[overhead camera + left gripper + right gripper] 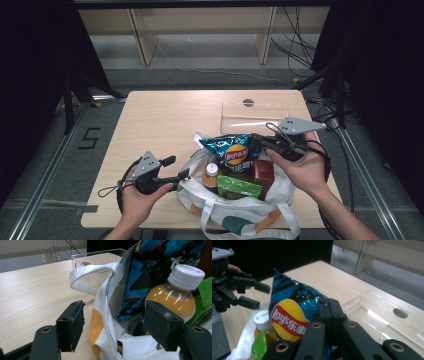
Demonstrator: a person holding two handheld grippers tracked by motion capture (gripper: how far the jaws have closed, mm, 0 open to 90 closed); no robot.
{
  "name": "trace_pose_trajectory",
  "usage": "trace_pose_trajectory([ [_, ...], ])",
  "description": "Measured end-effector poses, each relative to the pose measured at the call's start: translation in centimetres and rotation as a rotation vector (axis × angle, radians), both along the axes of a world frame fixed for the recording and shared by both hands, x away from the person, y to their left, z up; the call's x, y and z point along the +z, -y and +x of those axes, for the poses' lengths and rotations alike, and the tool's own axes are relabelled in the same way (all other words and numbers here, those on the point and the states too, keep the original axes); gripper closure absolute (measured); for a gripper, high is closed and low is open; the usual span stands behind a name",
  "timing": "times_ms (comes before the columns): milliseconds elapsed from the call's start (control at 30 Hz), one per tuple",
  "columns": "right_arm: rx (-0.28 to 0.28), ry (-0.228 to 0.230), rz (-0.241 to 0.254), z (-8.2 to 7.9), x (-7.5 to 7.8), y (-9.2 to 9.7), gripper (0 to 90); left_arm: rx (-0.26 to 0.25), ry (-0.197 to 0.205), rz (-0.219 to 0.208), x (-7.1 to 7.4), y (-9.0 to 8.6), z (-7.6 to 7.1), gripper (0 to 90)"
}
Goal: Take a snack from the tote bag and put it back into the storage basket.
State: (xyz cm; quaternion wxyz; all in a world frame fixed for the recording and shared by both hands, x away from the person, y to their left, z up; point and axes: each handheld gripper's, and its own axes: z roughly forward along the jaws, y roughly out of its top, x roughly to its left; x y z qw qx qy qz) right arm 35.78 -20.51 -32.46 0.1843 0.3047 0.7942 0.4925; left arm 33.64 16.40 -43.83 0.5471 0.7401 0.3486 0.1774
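The left gripper (176, 169) stands with its jaws apart, straddling the near rim of the tote bag (235, 212); the cloth hangs loose between the pads, not pinched. Just beyond its right-hand jaw sits the orange juice bottle (175, 298), upright, cap up.

Across the bag, the right gripper (331, 305) has its jaws pressed together on the edge of the chip bag (233, 152). That bag stands on end, its long axis running up out of the tote, so I'd judge a straight lift along that line would clear it; the right hand is plainly the nearer.

The right gripper view shows the pinch and the clear tray (384, 322) waiting just past the jaws. The left gripper view shows the slack cloth.
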Motion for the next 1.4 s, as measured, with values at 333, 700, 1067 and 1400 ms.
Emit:
trace_pose_trajectory([
  [333,-0.014,0.081,0.054,0.1,1.2,0.4,90.0,0.000,-0.001,-0.002,0.0,0.0,0.0,31.9],
  [700,-0.014,0.153,0.115,0.0,2.7,0.8,90.0,-0.001,-0.003,-0.005,0.0,0.1,0.0,32.1],
  [1067,-0.043,0.159,0.167,-0.2,3.3,1.1,90.0,0.001,0.004,-0.007,0.1,0.0,0.0,32.2],
  [1400,-0.060,0.196,0.209,-0.3,4.7,1.6,90.0,0.000,-0.001,-0.009,0.0,0.1,0.0,32.2],
])
